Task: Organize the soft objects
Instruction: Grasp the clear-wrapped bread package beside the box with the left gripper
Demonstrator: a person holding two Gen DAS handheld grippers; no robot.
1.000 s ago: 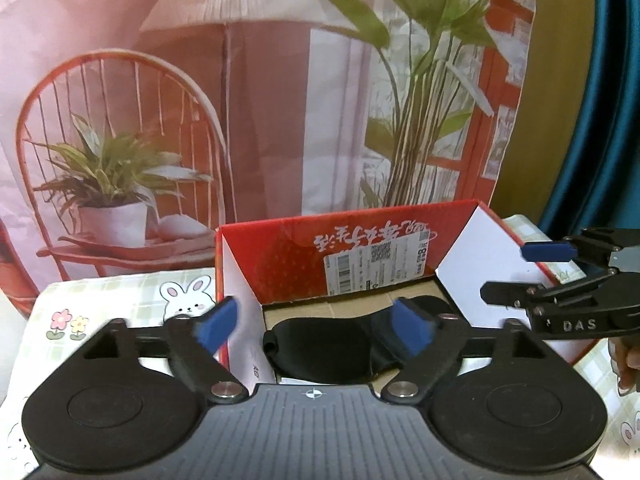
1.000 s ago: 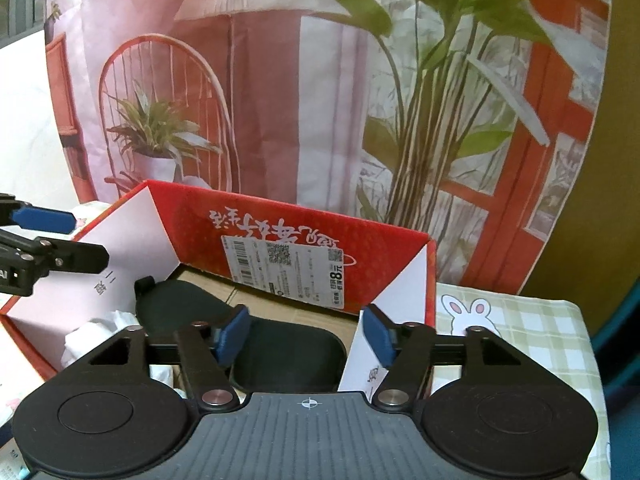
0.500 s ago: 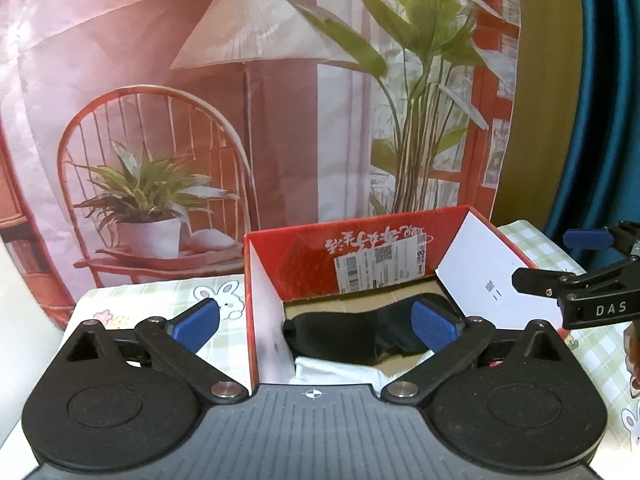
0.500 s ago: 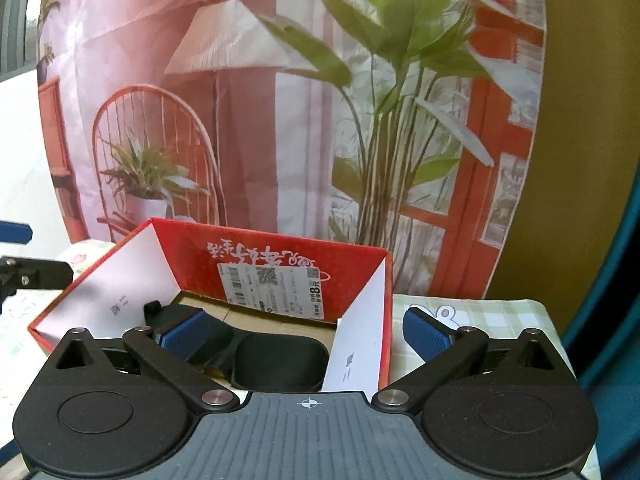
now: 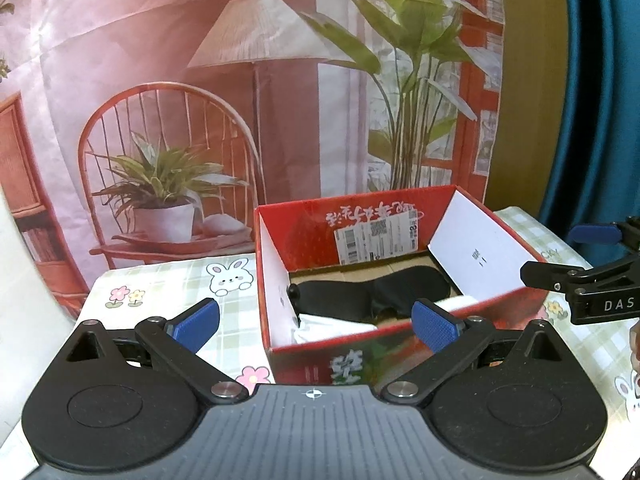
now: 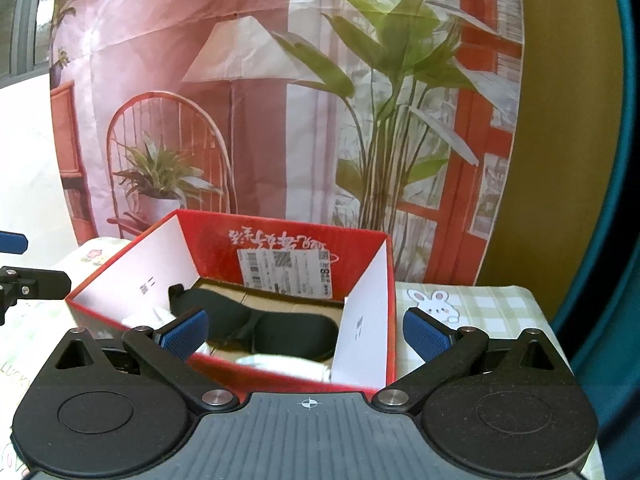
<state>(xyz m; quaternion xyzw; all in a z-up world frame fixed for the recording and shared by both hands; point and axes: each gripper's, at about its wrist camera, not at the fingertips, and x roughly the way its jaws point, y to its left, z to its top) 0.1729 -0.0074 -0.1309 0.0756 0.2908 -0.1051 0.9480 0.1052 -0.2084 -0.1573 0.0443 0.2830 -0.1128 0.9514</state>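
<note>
A black sleep mask [image 5: 372,290] lies inside the open red cardboard box [image 5: 360,354], over white soft cloth [image 5: 328,322]. In the right wrist view the mask [image 6: 264,320] and cloth [image 6: 284,362] lie in the same box [image 6: 280,380]. My left gripper [image 5: 316,322] is open and empty, held back in front of the box's near wall. My right gripper [image 6: 306,330] is open and empty, also in front of the box. The right gripper shows at the right edge of the left wrist view [image 5: 576,254].
The box stands on a table with a green checked bunny cloth [image 5: 168,284]. A printed backdrop of a chair, lamp and plants [image 5: 240,100] hangs close behind the box. A teal curtain [image 5: 600,80] is at the far right.
Both grippers have opened wider and pulled back from over the box. The mask stays lying in the box. The box's near wall has come into view.
</note>
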